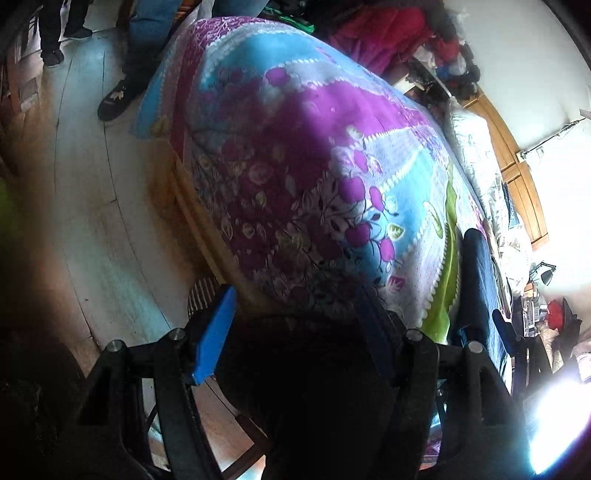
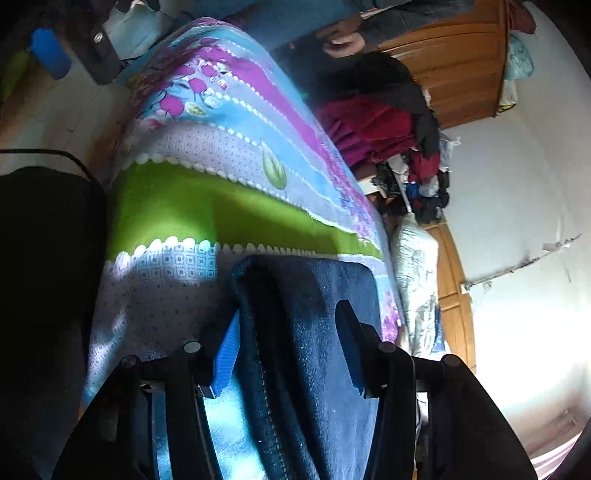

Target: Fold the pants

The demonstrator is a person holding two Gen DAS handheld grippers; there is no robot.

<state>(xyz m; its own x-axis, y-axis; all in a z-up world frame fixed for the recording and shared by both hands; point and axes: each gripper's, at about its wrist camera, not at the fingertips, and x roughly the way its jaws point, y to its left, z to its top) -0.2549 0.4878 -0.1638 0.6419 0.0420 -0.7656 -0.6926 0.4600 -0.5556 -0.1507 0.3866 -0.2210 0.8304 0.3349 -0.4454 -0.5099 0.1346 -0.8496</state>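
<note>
Spread across both views is a bed under a floral bedspread point(image 1: 295, 147) of purple, sky blue, lilac and lime green, its wooden frame edge meeting a pale plank floor point(image 1: 85, 184). At the upper left of your left wrist view, 2 pairs of legs and dark shoes point(image 1: 114, 99) stand on that floor beside the bed. Lower in that frame your left gripper point(image 1: 295, 325) shows a blue pad point(image 1: 214, 332) on 1 side and a dark finger on the other, set well apart, with a dark mass of cloth between them; you cannot tell from this view whether the cloth is clamped or merely hanging there. Further right, the navy pants point(image 1: 480, 288) lie as a long strip along the far edge of the bedspread, and a heap of red and dark clothes point(image 1: 388, 33) fills the top of the frame. At the right edge a wooden headboard point(image 1: 524, 184) curves against a white wall. In your right wrist view, a black shape fills the left edge, and the left gripper shows small at the upper left. At lower centre your right gripper point(image 2: 291, 343) stands spread, its 2 blue pads on either side of the pants' point(image 2: 310, 332) folded end, which rests on the lilac band of the bedspread just below the green stripe. A pillow point(image 2: 413, 266) lies at the right, beside the headboard.
</note>
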